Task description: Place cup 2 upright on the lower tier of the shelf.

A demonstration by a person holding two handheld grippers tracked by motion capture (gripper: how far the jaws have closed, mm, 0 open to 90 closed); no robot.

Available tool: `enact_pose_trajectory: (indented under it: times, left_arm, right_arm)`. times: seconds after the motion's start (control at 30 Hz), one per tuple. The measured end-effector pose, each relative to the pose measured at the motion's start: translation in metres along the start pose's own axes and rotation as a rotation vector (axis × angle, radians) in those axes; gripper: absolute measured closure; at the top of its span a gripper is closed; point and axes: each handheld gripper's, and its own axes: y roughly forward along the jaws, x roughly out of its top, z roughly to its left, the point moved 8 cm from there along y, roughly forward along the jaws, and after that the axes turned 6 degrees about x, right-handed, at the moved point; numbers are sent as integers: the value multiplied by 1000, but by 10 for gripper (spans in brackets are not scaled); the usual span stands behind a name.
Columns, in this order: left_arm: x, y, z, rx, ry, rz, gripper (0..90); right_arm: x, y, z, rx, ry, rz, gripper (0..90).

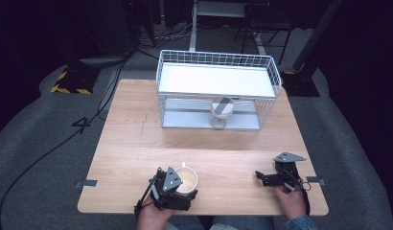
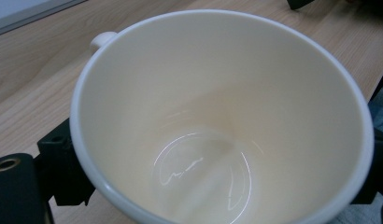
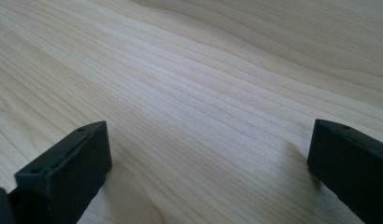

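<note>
Your left gripper (image 1: 181, 188) clamps the cup (image 1: 187, 178) near the desk's (image 1: 137, 139) front edge; a loose squeeze could drop it. Your right gripper (image 1: 264, 177) is wide open, empty.

Cup (image 1: 186, 178) at table (image 1: 137, 143) near edge, left; wire shelf (image 1: 218, 91) behind, goblet (image 1: 221, 111) apparently inside lower tier.

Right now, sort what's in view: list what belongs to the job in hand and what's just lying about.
In the job:
- cream mug
- left gripper, jaws around the mug
- table

Lying about:
- white wire rack
- small bowl-shaped item under the rack
- right gripper, open and empty
</note>
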Motion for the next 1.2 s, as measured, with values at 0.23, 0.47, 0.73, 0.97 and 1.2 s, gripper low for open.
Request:
enact_pose_trajectory:
  times: [0.23, 0.47, 0.73, 0.97, 1.2]
  left_arm:
    - [11, -9, 3, 2, 15, -13, 92]
    - [25, -21, 10, 5, 5, -32, 92]
    - [39, -32, 19, 5, -5, -36, 92]
    - [51, -40, 25, 10, -8, -48, 92]
    - [68, -50, 32, 12, -15, -72, 92]
  right_arm:
    - [0, 0, 0, 0, 0, 0, 0]
    - [1, 1, 0, -3, 0, 1, 0]
    - [1, 1, 0, 1, -6, 1, 0]
    - [2, 2, 0, 1, -5, 0, 0]
    - [2, 2, 0, 1, -6, 0, 0]
